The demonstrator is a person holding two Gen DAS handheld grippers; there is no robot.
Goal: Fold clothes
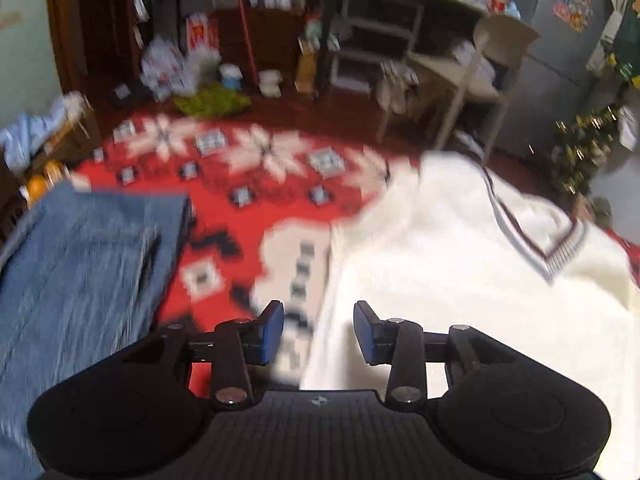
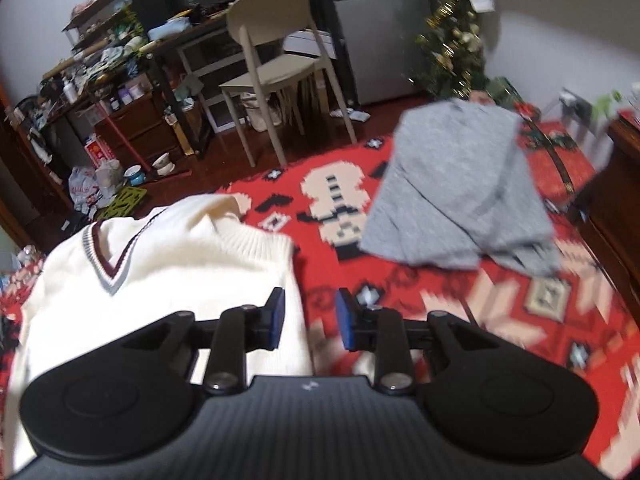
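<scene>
A cream knitted V-neck vest (image 1: 460,264) with a dark red and grey collar stripe lies flat on the red patterned rug (image 1: 240,184). My left gripper (image 1: 319,330) hovers over the vest's left edge, open, with nothing between its blue pads. In the right wrist view the same vest (image 2: 160,276) fills the lower left. My right gripper (image 2: 310,322) hangs over its right edge, also open and holding nothing. A folded blue denim garment (image 1: 84,280) lies left of the vest. A grey knitted garment (image 2: 460,196) lies crumpled to the right.
The rug (image 2: 520,320) covers a dark wooden floor. Behind it stand a beige chair (image 2: 276,64), cluttered shelves (image 2: 104,60), a grey fridge (image 1: 560,40) and a decorated small tree (image 2: 456,36). Bags and bowls (image 2: 104,184) sit near the rug's far edge.
</scene>
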